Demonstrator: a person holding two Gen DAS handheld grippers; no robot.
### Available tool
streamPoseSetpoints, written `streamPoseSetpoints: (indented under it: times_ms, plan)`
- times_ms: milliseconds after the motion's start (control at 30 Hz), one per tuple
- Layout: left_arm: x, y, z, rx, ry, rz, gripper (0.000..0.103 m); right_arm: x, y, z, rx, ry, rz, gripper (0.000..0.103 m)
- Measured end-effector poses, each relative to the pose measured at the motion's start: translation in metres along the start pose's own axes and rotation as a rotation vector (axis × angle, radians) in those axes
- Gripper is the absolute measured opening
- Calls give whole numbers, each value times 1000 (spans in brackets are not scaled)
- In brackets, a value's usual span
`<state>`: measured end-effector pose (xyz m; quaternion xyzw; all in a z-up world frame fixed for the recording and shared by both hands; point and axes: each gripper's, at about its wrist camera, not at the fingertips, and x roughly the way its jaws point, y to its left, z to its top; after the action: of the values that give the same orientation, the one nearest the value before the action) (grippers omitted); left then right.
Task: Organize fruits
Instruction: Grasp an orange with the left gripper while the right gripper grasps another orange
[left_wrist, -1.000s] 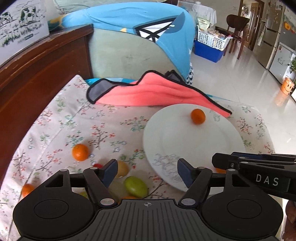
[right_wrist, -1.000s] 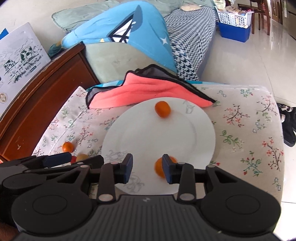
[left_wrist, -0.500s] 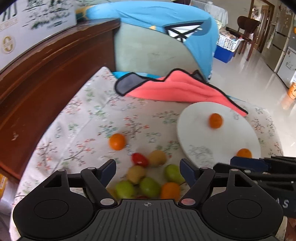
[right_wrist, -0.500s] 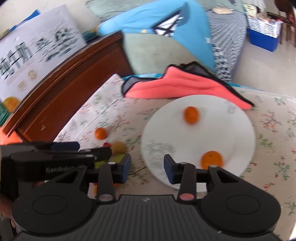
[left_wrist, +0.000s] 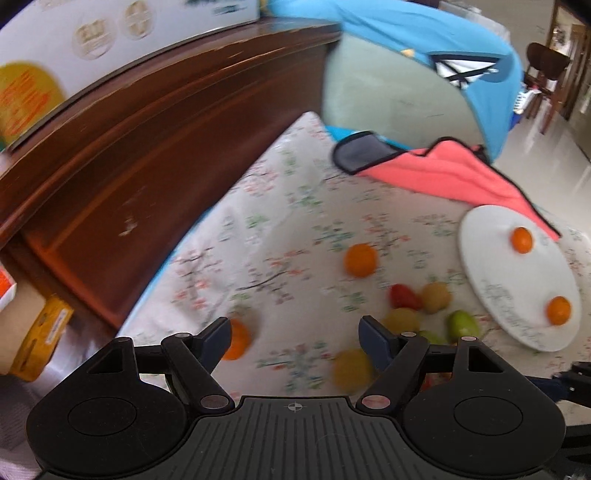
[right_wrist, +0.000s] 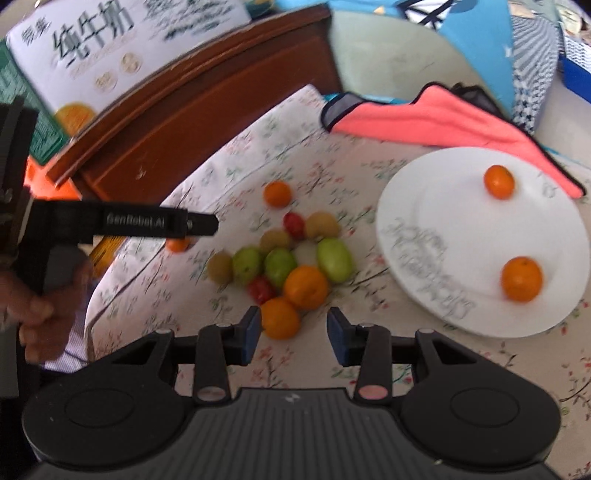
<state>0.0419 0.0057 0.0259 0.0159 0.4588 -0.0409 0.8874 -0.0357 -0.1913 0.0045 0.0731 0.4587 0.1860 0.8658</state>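
A white plate (right_wrist: 443, 236) holds two oranges (right_wrist: 521, 279). Left of the plate, loose fruits (right_wrist: 280, 258) cluster on the floral cloth (right_wrist: 229, 173). Both the left gripper (left_wrist: 293, 338) and right gripper (right_wrist: 294, 332) hover released near that cluster, grasping nothing.

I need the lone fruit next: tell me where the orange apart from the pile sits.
In the right wrist view, the lone orange lies on the floral cloth, beyond the fruit pile and left of the white plate.
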Motion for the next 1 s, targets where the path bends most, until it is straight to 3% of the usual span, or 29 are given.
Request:
streamPoseSetpoints:
  times_ms: [333,733,900,1000]
  plan:
    - [12,43,-16,-61,28,18,73,16,12,-3,-27,41,-6,41]
    - [18,48,-21,-45,-11,-6,68,28,14,-4,-24,59,-14,41]
    - [29,47,-20,-53,-15,0,53,30,13,-5,-18,56,-13,41]
    - [34,43,-22,-33,-6,-5,50,30,13,-5,-15,53,-11,41]
